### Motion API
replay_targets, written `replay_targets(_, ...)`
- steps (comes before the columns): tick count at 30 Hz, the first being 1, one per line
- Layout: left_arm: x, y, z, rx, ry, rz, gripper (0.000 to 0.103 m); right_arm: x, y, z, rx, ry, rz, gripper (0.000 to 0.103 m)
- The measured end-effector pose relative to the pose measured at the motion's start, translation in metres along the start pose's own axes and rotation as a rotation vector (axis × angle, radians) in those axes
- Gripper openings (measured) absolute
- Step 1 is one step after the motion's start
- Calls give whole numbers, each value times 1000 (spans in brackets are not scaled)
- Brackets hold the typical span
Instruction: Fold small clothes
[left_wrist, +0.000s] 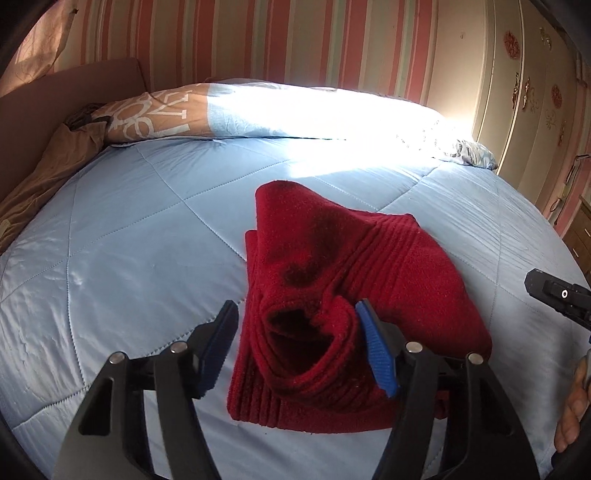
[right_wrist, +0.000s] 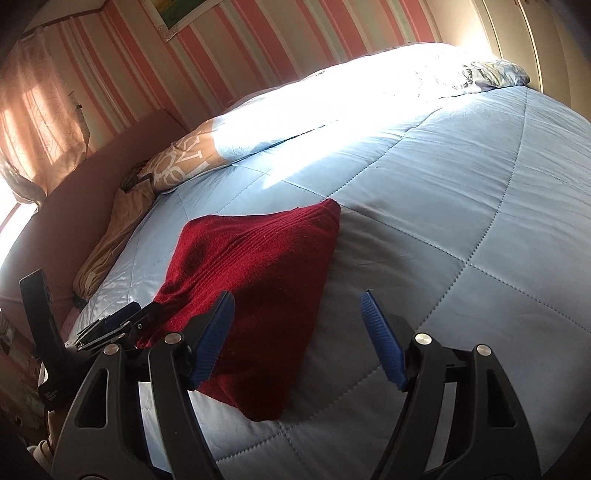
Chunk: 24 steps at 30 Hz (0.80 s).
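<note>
2 grippers are over the bed, and I read both as spread with nothing between the pads. My left gripper (left_wrist: 297, 332) straddles the rumpled near end of the red knit garment (left_wrist: 343, 280): its right blue pad touches a raised fold while the left pad sits just beside the cloth. That garment lies on the light blue quilt (left_wrist: 129, 251), centre to lower centre of the left wrist frame, with its long axis running from the fingers up toward the pillows. In the right wrist view the right gripper (right_wrist: 297, 332) hangs off the garment's right edge, and only its left finger overlaps the red cloth. I judge the left hand nearer, so closing it on that open cuff-like fold looks like the next grasp.
</note>
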<state>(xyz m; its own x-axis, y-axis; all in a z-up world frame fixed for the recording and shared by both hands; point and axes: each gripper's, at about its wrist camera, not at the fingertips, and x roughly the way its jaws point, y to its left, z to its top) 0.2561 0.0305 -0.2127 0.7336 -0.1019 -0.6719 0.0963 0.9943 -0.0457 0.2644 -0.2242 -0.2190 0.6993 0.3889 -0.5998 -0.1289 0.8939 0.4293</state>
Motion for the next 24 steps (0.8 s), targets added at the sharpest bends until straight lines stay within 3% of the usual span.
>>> replay_targets(2,0,-7,-1,31,7,23,66,-1,-3,0,14,-2,5,73)
replay_targets(3,2,-13,-2,56,17,37,49,0,-3,0,13,1,3,73)
replay_targets(4,4,-17,-3,75,29,38,19,0,-3,-1,13,4,3,73)
replay_targets(7,0,-22,-7,95,18,61,10,3,1,-2,6,18,8,73)
replay_targets(12,-25,-8,-8,25,-66,145,10,6,20,-2,-34,18,29,73)
replay_targets(17,11,20,-30,-57,70,173,11,27,46,-7,-92,50,38,73)
replay_targets(20,25,24,-44,-28,71,200,27,57,56,-20,-154,122,-28,73)
replay_targets(24,28,34,-58,-47,62,229,58,98,49,-47,-232,254,-154,79)
